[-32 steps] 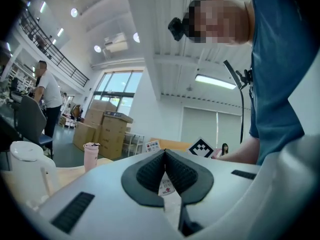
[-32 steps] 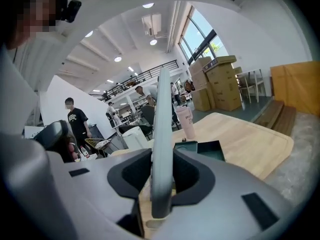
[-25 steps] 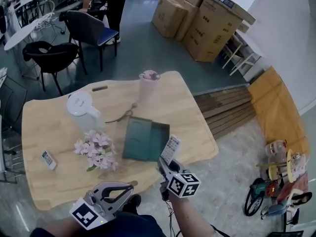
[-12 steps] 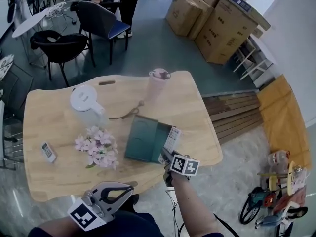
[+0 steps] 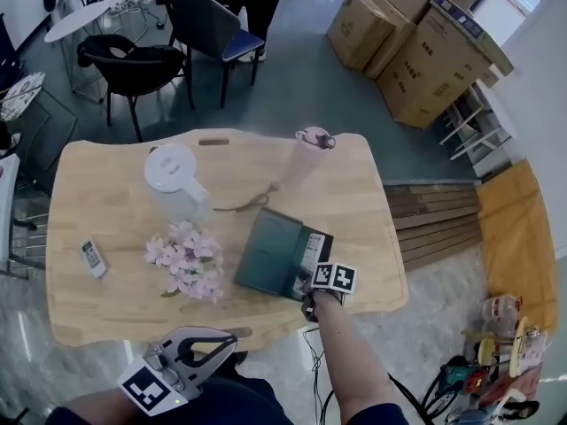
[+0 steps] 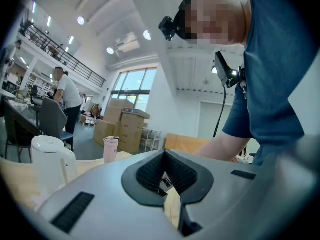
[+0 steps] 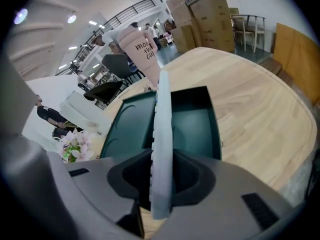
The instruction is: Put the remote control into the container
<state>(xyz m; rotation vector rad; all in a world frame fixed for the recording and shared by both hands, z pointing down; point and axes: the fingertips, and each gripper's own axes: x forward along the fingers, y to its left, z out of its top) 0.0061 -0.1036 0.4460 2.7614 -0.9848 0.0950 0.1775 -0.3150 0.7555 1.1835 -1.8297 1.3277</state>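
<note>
A white remote control [image 7: 162, 119] stands edge-on between the pads of my right gripper [image 7: 162, 171], which is shut on it. In the head view this gripper [image 5: 311, 271] hovers at the near right edge of the dark green container [image 5: 266, 251], and the remote [image 5: 312, 248] reaches over its open compartment [image 7: 195, 116]. The container's lid half [image 7: 131, 129] lies flat to the left. My left gripper [image 5: 226, 336] is low at the table's near edge, away from the container. Its jaws [image 6: 164, 156] are shut with nothing between them.
On the wooden table [image 5: 372, 237] stand a white kettle [image 5: 175, 180], pink flowers [image 5: 188, 268] and a tall pink cup [image 5: 308, 153] behind the container. A second small remote [image 5: 92, 257] lies far left. A cord [image 5: 239, 206] runs by the kettle. Chairs and cardboard boxes [image 5: 416, 51] stand beyond.
My right gripper has carried the remote forward from the table's near edge to over the container's open half. The left gripper has stayed where it was.
</note>
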